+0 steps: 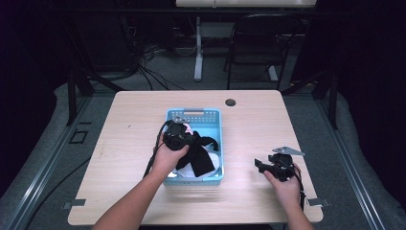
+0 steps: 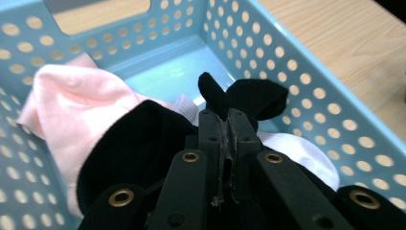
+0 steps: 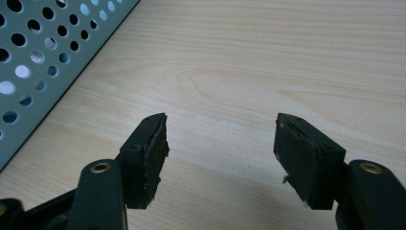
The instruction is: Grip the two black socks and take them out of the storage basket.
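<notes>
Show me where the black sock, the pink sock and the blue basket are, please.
black sock (image 2: pixel 136 143), left gripper view, on its broad dark body left of the jaws.
pink sock (image 2: pixel 72 100), left gripper view, on its pale folded middle.
blue basket (image 1: pixel 194 113), high view, on its far rim.

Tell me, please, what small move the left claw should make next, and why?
Probably lift straight up. The left claw is shut on the black sock, which lies partly inside the blue basket over a pink sock; lifting should free it.
</notes>
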`<state>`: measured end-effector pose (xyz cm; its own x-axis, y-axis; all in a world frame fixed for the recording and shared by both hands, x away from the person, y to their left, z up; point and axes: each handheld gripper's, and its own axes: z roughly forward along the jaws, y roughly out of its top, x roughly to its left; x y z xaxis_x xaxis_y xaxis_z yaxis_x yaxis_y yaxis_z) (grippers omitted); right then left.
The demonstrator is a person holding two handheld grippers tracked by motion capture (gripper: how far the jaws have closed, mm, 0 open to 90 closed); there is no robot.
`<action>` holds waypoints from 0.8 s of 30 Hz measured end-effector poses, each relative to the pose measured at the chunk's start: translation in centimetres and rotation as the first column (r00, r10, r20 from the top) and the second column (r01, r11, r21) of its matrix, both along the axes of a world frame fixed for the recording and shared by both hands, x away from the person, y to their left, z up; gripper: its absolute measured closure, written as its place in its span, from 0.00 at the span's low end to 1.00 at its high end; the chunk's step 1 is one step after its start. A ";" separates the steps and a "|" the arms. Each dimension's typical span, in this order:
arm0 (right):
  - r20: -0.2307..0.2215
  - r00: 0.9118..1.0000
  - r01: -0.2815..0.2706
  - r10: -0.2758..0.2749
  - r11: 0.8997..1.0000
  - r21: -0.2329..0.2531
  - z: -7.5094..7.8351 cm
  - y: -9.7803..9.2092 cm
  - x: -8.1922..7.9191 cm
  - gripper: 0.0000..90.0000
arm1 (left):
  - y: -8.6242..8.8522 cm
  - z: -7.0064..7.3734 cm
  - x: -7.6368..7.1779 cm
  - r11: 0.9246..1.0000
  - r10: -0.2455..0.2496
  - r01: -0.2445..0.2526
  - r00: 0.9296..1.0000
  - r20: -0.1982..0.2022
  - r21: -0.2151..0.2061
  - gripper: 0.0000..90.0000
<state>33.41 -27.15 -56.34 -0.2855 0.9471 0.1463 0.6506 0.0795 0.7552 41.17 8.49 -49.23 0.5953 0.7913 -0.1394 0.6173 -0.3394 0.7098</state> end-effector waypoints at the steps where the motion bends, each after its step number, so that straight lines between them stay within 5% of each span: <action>1: -0.001 1.000 -0.001 0.001 1.000 0.002 0.0 0.0 0.0 0.40 | 0.2 0.3 -0.1 1.000 0.001 -0.001 1.000 0.005 -0.009 0.96; 24: -0.009 1.000 0.001 -0.001 1.000 0.003 -0.2 0.1 0.0 0.40 | 4.0 8.5 -2.5 0.995 -0.008 0.024 0.988 0.156 -0.100 0.96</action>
<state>33.41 -27.00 -56.50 -0.2831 0.9471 0.1515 0.6576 0.0767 0.7495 38.71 12.45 -40.76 0.6287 0.7679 -0.1230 0.4920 -0.2702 0.8276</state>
